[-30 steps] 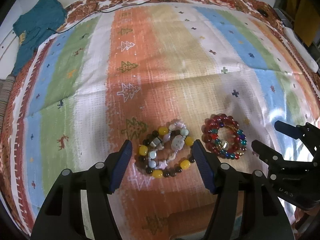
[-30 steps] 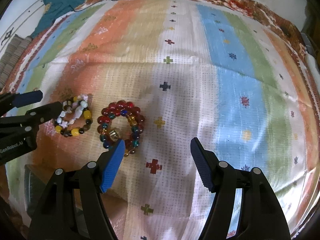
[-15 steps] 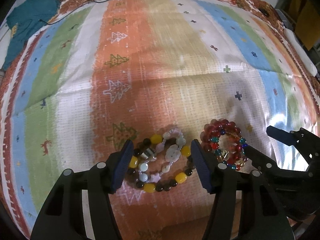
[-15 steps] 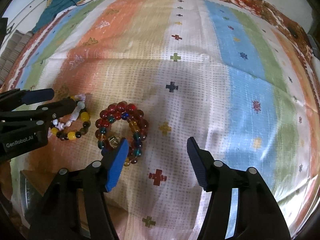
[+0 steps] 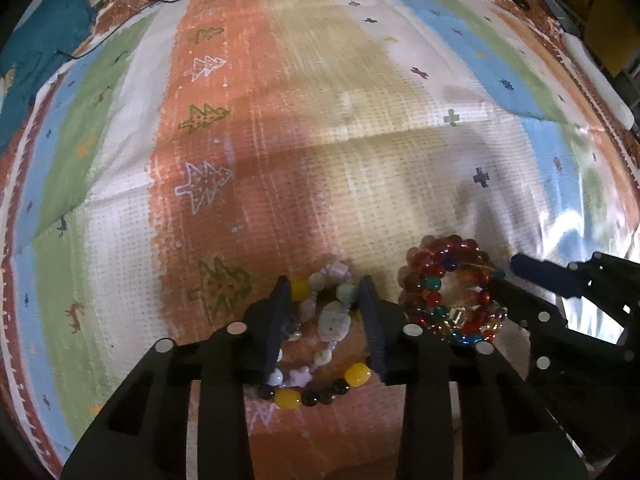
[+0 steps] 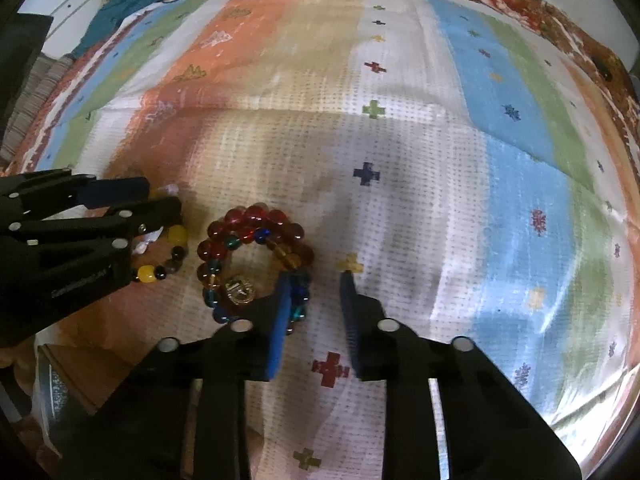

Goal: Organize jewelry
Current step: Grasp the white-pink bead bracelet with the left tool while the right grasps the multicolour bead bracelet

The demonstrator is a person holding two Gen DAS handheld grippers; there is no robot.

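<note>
We see a broad striped woven cloth (image 5: 320,128) in orange, cream, blue and green covering the surface, creased across its middle; whether a table or a bed lies beneath we cannot tell. A crumpled teal garment (image 5: 36,56) sits at the far left corner.

Two bracelets lie flat, just beside each other, near the cloth's near edge, apart enough for one tool each. The coiled bracelet of red, teal and amber glass beads (image 6: 252,256) forms a ring with no long axis; its small gold charm (image 6: 239,291) faces the near edge. The right gripper (image 6: 316,308) points steeply down at the coil's right arc. Its jaws are closing; one blue pad overlaps the beads, the other stands on bare cloth, so we judge the strand straddled, not yet pinched.

The bracelet of yellow, dark and pale stone beads (image 5: 320,332) also lies flat, slightly elongated towards the near edge. The left gripper (image 5: 324,316) brackets it, jaws closing, pads seemingly touching its sides.
</note>
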